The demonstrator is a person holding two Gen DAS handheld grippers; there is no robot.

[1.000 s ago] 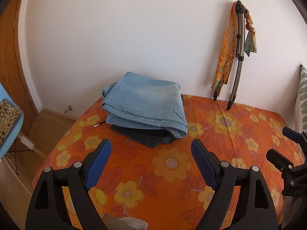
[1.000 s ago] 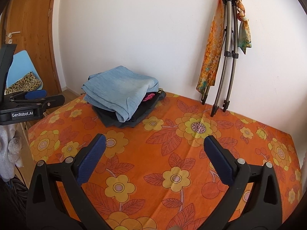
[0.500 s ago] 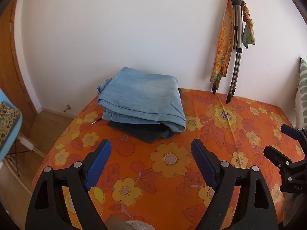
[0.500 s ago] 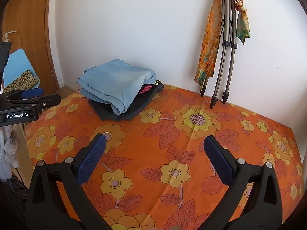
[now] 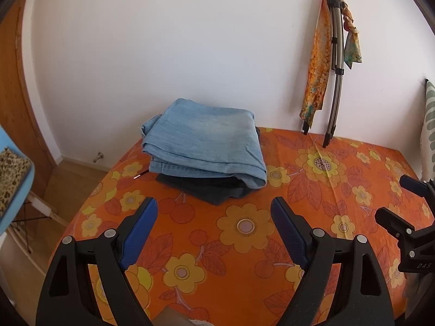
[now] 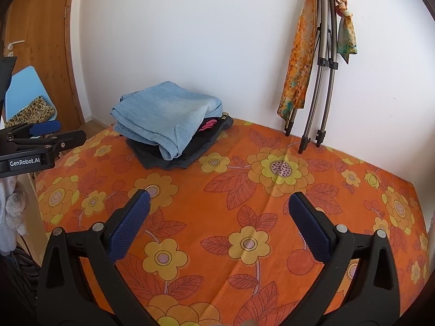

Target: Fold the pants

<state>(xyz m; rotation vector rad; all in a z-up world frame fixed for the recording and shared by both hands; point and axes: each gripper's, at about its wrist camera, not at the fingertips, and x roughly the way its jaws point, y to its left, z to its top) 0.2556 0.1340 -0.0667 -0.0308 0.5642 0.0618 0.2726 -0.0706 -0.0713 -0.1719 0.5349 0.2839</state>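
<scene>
Folded light blue jeans (image 5: 204, 144) lie on top of folded dark pants (image 5: 212, 190) at the far left of the orange flowered bed cover (image 5: 244, 258). The stack also shows in the right wrist view (image 6: 165, 114), with a pink item (image 6: 208, 125) tucked between the layers. My left gripper (image 5: 213, 212) is open and empty, held above the cover in front of the stack. My right gripper (image 6: 217, 203) is open and empty over the middle of the cover. Each gripper shows in the other's view, the left (image 6: 40, 135) and the right (image 5: 402, 203).
A folded tripod (image 6: 320, 65) draped with orange and teal scarves leans on the white wall at the back right. A blue chair (image 6: 27, 95) with a leopard-print item and a wooden door stand to the left. A patterned cushion (image 5: 428, 125) is at the right edge.
Both grippers have shifted slightly, so the stack and tripod sit a little lower and nearer in view. Both stay open. The clothes have not moved.
</scene>
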